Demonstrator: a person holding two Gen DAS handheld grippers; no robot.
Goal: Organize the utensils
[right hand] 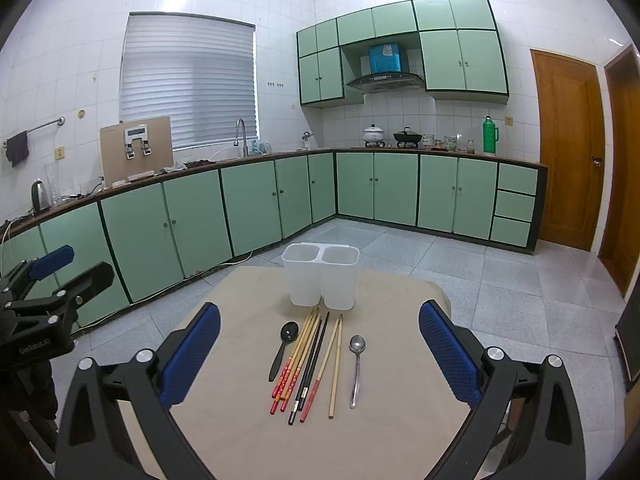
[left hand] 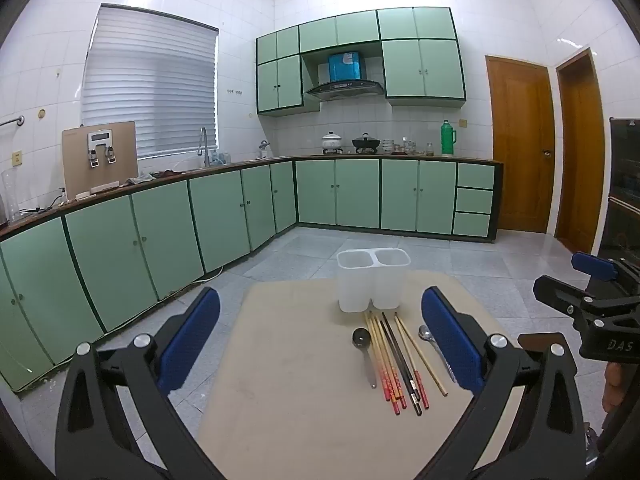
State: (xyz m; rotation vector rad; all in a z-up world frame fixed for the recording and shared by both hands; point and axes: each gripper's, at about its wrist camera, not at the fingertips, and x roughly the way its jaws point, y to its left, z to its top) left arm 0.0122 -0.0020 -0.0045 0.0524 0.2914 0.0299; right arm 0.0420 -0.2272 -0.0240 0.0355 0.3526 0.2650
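The beige tabletop carries everything the task needs, and both pairs of tongs hang above its near edge, wide open and empty. At the far side stands the translucent white holder, upright, with two compartments side by side, both seemingly empty, though their bottoms are hard to read through the cloudy plastic. Between the holder and the tongs lies the row of utensils, and their direction is what the coming move turns on: every long axis runs roughly away from the cameras toward the holder, so either pair of tongs would have to close across a shaft from the sides. The right tongs sit almost centred over the row, so the right hand looks the better placed; from the left tongs the row lies off toward the right finger. The chopsticks form the middle bundle, fanned slightly, far tips converging just short of the holder, red and dark handle ends nearest. They touch and overlap, so how many there are, and which could be lifted singly, I cannot tell. The black spoon lies just beside the bundle on its left, bowl toward the holder. The metal spoon lies apart on the right, bowl also far; in the left wrist view its handle is partly hidden behind the blue right finger pad. Nothing has gone into the holder yet, by my reading.
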